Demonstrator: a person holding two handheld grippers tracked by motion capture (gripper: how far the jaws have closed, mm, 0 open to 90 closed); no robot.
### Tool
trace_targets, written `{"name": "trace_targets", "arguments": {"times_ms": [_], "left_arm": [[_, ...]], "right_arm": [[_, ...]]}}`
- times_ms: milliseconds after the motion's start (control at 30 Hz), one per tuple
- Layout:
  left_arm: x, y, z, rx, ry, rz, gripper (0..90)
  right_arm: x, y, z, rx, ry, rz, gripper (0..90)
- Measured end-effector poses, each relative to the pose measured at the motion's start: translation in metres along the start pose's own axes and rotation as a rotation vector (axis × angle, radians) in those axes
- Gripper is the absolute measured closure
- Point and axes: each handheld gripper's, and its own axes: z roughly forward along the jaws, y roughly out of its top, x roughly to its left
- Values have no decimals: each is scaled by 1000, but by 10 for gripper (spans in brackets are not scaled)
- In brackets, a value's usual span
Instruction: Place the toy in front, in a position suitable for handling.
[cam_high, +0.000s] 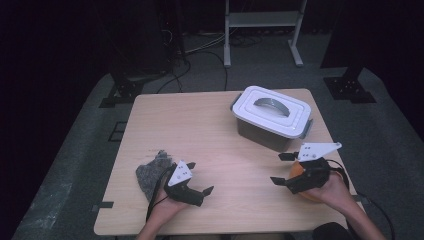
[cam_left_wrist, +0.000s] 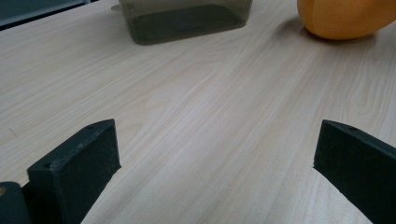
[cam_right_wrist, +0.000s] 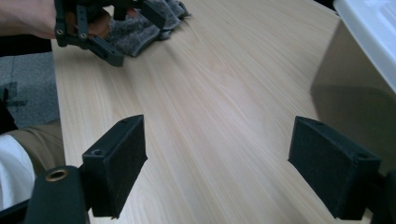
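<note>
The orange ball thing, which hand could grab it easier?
Probably the right. The orange ball lies just beside the right gripper, whose fingers are open and hold nothing. The left gripper, also open, sits across the table by the grey cloth.

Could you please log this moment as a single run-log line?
left claw: open, empty, beside grey cloth | right claw: open, empty, over orange ball | white-lidded grey plastic box: closed

L gripper (cam_high: 199, 177) & R gripper (cam_high: 283, 169): jaws wide apart.
</note>
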Motion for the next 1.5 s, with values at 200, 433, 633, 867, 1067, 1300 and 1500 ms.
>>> {"name": "trace_targets", "arguments": {"times_ms": [200, 433, 633, 867, 1067, 1300, 1500], "left_arm": [[0, -1, 1, 0, -1, -2, 0], [-1, 0, 1, -5, 0, -3, 0], [-4, 0, 2, -3, -6, 6, 0], [-3, 0, 1, 0, -4, 3, 0], [-1, 0, 0, -4, 0, 4, 0], [0, 0, -1, -6, 5, 0, 0], [2, 1, -3, -11, 13, 1, 0]], "right_arm": [[-11, -13, -15, 21, -36, 12, 179], [-25, -31, -39, 22, -81, 45, 179], [-35, -41, -52, 27, -109, 61, 180], [-44, -58, -56, 46, -130, 96, 180], [-52, -81, -53, 75, -137, 150, 182], [-44, -100, -44, 28, -112, 140, 264], [-35, -105, -41, 24, -124, 113, 384]]}}
